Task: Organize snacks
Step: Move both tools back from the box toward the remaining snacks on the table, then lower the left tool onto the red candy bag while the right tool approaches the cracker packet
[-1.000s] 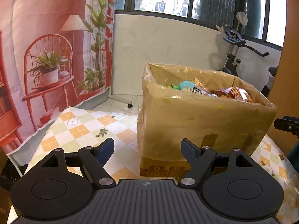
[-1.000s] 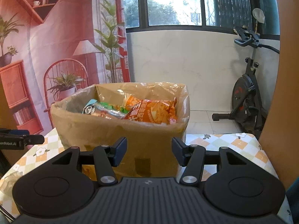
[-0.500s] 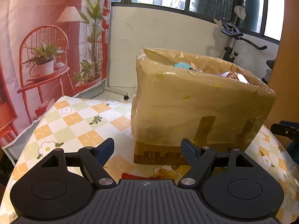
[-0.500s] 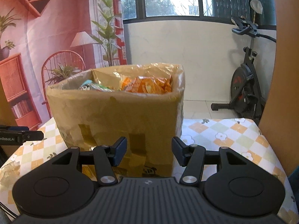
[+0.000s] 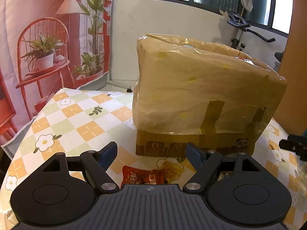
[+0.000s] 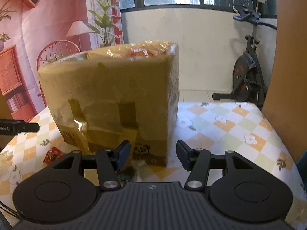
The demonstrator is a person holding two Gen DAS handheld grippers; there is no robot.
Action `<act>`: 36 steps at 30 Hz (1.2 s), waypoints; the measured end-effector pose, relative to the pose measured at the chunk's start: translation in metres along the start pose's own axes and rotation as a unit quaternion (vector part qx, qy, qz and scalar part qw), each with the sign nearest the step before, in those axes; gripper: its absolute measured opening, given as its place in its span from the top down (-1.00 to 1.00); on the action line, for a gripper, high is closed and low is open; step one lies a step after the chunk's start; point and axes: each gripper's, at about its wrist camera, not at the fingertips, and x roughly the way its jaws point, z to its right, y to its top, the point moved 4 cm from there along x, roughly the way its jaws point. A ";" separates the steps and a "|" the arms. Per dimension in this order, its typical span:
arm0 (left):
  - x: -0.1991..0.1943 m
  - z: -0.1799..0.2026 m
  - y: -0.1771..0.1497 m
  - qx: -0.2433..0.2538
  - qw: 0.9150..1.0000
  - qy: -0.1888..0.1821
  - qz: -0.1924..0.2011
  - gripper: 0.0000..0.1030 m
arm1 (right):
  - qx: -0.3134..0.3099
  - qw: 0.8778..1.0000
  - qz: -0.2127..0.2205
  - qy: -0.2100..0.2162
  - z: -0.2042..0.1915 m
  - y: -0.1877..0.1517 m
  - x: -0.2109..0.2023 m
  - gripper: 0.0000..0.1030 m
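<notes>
A taped cardboard box (image 5: 201,94) with a plastic liner stands on the checked tablecloth (image 5: 76,118); it also shows in the right wrist view (image 6: 115,95), with snack bags peeking over its rim (image 6: 140,52). Small red snack packets (image 5: 142,176) lie on the cloth in front of the box, just below my open, empty left gripper (image 5: 151,153). One red packet (image 6: 52,154) shows left in the right wrist view. My right gripper (image 6: 152,153) is open and empty, low before the box's near corner, over a dark packet (image 6: 130,172).
An exercise bike (image 6: 247,72) stands on the floor behind the table's right side. A printed backdrop (image 5: 38,38) hangs at the left. The table's far edge (image 6: 220,103) lies past the box. The other gripper's tip shows at the view edges (image 5: 293,147) (image 6: 17,127).
Both grippers have dropped from above the box's rim to near table height in front of it. The snacks inside are mostly hidden now, and loose packets on the cloth have come into view.
</notes>
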 end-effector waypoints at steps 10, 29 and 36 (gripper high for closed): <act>0.006 -0.003 -0.008 -0.008 1.000 0.007 -0.014 -0.56 | 0.018 0.999 -0.029 -0.028 0.026 -0.028 0.004 -0.10; 0.012 -0.004 -0.034 -0.017 0.999 0.004 -0.050 -0.56 | -0.010 0.993 -0.111 -0.028 0.020 -0.096 0.005 -0.10; 0.013 -0.002 -0.042 -0.017 0.998 0.003 -0.058 -0.56 | -0.002 0.991 -0.130 -0.034 0.023 -0.103 0.014 -0.12</act>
